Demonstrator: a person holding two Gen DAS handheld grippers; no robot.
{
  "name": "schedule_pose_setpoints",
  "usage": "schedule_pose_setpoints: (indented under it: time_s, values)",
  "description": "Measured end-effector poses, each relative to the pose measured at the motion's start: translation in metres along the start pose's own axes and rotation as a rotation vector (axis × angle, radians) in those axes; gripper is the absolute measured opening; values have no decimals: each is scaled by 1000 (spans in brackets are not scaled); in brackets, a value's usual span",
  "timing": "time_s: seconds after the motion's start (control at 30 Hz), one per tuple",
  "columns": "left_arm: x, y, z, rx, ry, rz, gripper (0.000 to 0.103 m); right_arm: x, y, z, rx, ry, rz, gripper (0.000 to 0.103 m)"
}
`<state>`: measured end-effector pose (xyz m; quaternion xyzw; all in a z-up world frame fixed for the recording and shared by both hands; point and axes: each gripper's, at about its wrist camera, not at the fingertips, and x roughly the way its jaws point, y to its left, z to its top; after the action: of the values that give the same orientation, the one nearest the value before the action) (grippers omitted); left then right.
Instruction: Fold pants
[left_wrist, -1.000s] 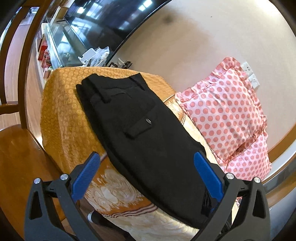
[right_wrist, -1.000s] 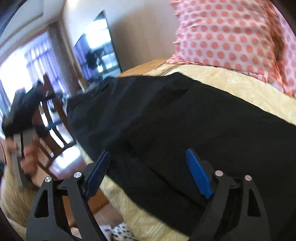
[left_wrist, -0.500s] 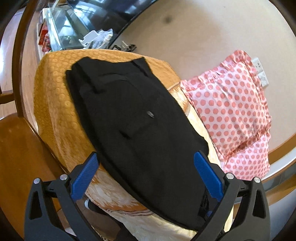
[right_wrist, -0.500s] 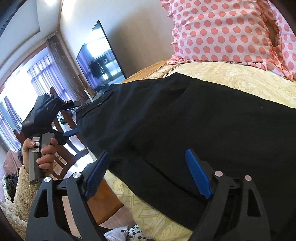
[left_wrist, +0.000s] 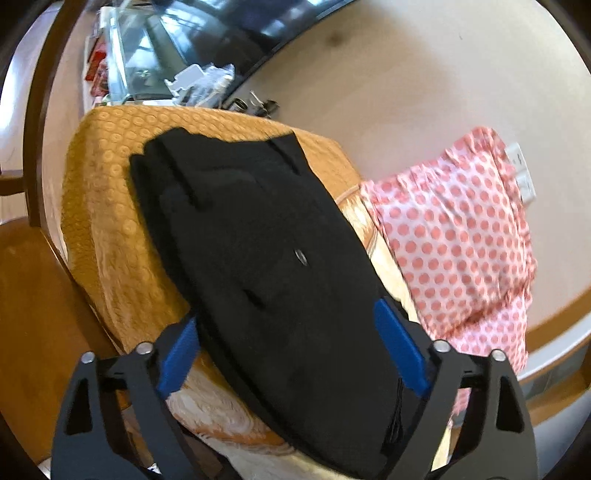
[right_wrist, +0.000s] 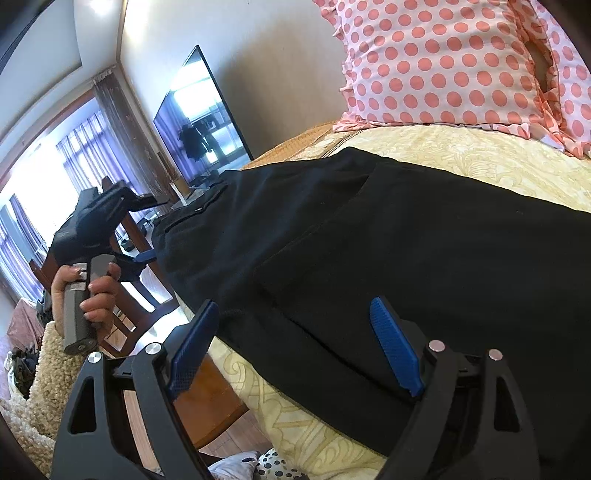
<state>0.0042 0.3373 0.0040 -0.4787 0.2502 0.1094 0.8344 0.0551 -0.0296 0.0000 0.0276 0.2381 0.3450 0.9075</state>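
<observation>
The black pants run off the right edge. The small things at the upper left are too blurry to tell.

A dotted pillow is leaning on the wall at right; a TV is glowing upper left; a chair is standing at left.

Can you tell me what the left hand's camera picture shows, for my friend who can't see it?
Black pants lie on a bed with a yellow-orange cover. The left gripper reaches over the pants' near edge, its blue-padded jaws closing with the cloth between them. A pink polka-dot pillow leans against the wall on the right.
</observation>
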Motion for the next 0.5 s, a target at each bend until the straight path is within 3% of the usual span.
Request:
schedule_pose_setpoints:
  time_s: [0.1, 0.2, 0.27, 0.37, 0.5]
  values:
    - [2, 4, 8, -42, -22, 8, 80, -8, -3, -2, 9, -16, 20, 86]
    - [5, 4, 11, -58, -46, 76, 61, -20, -7, -5, 18, -37, 29, 86]
    - [7, 2, 11, -49, -50, 134, 30, -30, -12, -8, 27, -54, 30, 86]
    - [6, -12, 9, 33, -73, 208, 20, -48, -22, -11, 47, -84, 22, 86]
    - [-6, -67, -1, 247, -148, 267, 16, -80, -40, -19, 76, -149, -9, 88]
